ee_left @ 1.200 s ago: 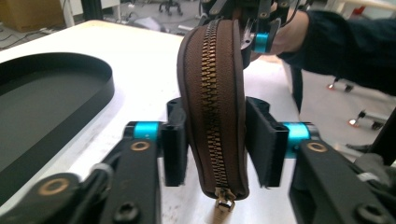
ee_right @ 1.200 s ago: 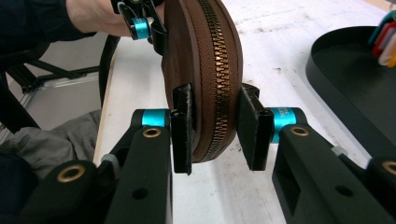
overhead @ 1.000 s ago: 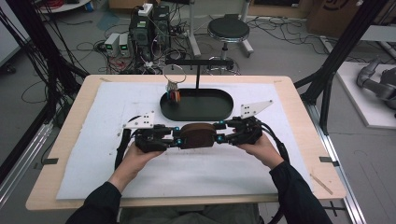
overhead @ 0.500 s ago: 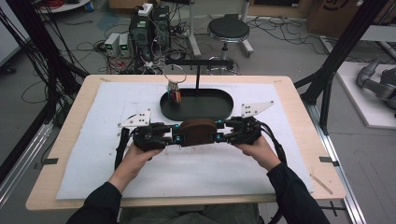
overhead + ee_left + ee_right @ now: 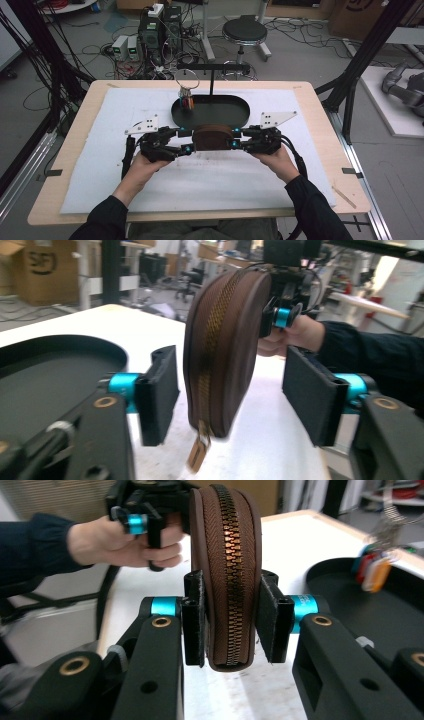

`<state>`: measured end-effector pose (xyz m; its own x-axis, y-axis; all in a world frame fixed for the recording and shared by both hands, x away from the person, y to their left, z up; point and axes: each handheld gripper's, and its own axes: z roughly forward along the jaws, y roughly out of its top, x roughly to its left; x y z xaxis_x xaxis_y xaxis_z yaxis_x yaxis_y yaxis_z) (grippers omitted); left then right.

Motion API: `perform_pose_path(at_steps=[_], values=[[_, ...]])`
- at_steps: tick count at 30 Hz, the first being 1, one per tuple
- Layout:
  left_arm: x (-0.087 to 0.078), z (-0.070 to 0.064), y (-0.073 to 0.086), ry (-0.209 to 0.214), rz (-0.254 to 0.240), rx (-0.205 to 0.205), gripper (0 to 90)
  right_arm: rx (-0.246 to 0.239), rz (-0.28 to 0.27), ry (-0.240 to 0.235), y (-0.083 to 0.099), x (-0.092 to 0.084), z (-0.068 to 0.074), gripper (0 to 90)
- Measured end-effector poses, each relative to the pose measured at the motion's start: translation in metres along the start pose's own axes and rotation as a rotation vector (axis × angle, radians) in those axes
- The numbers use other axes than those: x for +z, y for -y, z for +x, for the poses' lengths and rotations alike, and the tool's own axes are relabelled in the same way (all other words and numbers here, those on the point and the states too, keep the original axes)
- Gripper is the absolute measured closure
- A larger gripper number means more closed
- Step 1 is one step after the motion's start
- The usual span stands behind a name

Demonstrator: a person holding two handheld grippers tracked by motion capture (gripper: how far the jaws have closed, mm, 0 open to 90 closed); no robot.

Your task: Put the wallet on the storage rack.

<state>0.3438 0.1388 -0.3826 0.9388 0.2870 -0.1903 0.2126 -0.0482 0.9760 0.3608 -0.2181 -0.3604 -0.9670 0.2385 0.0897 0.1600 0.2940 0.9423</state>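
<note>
right tool clamps the upright brown case; left tool gapes around it.

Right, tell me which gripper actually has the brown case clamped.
The right gripper: its fingers press both sides of the brown zip case. The left gripper's fingers stand apart from it.

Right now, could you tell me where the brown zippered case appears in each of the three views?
High view: brown zippered case at centre, between the two grippers, just before the black tray.
Left gripper view: centre, edge-on, between open jaws.
Right gripper view: centre, clamped upright between the jaws.
Shared landmark: the black tray.
</note>
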Motion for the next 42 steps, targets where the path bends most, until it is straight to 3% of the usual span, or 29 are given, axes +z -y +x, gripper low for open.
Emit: perform_pose_path(at_steps=[2,6,8,9,12,13,18,22,25,28,31,36,42], values=[[-0.004,0.0,0.0,-0.014,0.007,-0.002,38.0,0.003,-0.021,0.058,0.0,-0.003,-0.003,69.6],[-0.012,-0.001,0.002,-0.046,0.016,-0.004,37.4,0.015,-0.041,0.122,0.0,-0.007,-0.006,69.7],[-0.017,-0.002,0.003,-0.066,0.026,0.004,35.2,0.024,-0.059,0.19,0.0,-0.009,-0.009,69.7],[-0.019,-0.003,0.004,-0.076,0.027,0.002,35.2,0.024,-0.059,0.19,0.0,-0.009,-0.009,69.7],[-0.025,-0.005,0.005,-0.102,0.033,0.018,32.7,0.043,-0.074,0.271,0.0,-0.009,-0.014,69.7],[-0.026,-0.006,0.006,-0.112,0.04,0.025,32.7,0.043,-0.074,0.271,0.0,-0.009,-0.014,69.7],[-0.031,-0.012,0.006,-0.181,0.081,0.078,30.4,0.072,-0.085,0.379,0.001,-0.003,-0.023,69.7],[-0.035,-0.017,0.008,-0.235,0.115,0.132,30.1,0.091,-0.093,0.405,0.003,0.003,-0.029,69.7],[-0.038,-0.019,0.01,-0.271,0.125,0.149,29.6,0.115,-0.09,0.429,0.004,0.012,-0.033,69.7],[-0.04,-0.018,0.012,-0.276,0.138,0.132,29.4,0.128,-0.088,0.459,0.005,0.023,-0.036,69.7],[-0.043,-0.018,0.013,-0.289,0.148,0.148,29.7,0.154,-0.074,0.492,0.006,0.034,-0.042,69.7],[-0.047,-0.017,0.015,-0.343,0.16,0.148,30.1,0.145,-0.038,0.53,0.004,0.045,-0.049,69.7],[-0.051,-0.015,0.016,-0.377,0.147,0.141,29.3,0.166,-0.035,0.549,0.009,0.06,-0.061,69.7]])
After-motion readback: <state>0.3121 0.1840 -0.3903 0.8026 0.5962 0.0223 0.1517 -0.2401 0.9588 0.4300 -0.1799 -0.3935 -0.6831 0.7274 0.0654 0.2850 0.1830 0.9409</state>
